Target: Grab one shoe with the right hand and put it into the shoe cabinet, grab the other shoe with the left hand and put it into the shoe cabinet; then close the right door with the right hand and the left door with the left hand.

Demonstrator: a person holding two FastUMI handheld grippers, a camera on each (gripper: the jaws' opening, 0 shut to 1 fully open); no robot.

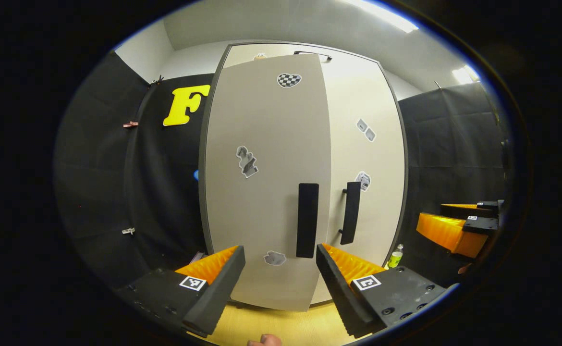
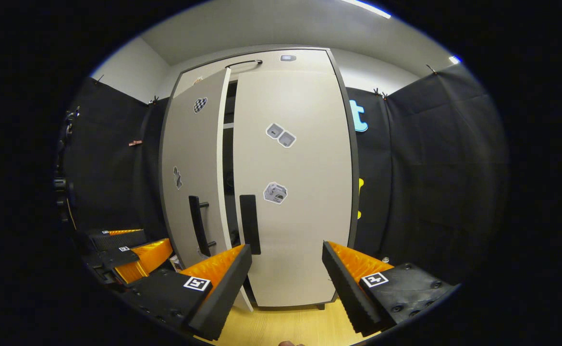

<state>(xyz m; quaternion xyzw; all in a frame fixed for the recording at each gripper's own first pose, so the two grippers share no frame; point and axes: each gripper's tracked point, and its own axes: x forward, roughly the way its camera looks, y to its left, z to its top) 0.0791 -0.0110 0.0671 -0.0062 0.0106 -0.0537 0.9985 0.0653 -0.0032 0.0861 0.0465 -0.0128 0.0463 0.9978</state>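
Shoe cabinet point(image 2: 262, 178) straight ahead of both grippers, left door ajar, right door flush.

In the left gripper view the left gripper point(image 1: 281, 278) sits at the bottom, fingers apart and holding nothing; the left door point(image 1: 266, 182) fills centre frame just beyond them, pale, stickered, its dark handle point(image 1: 307, 220) upright. In the right gripper view the left door stands left of centre, angled open; the right door point(image 2: 293, 182) lies closed above the right gripper point(image 2: 286, 283), fingers spread, empty.

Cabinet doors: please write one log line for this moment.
right door shut | left door ajar | left gripper open | right gripper open
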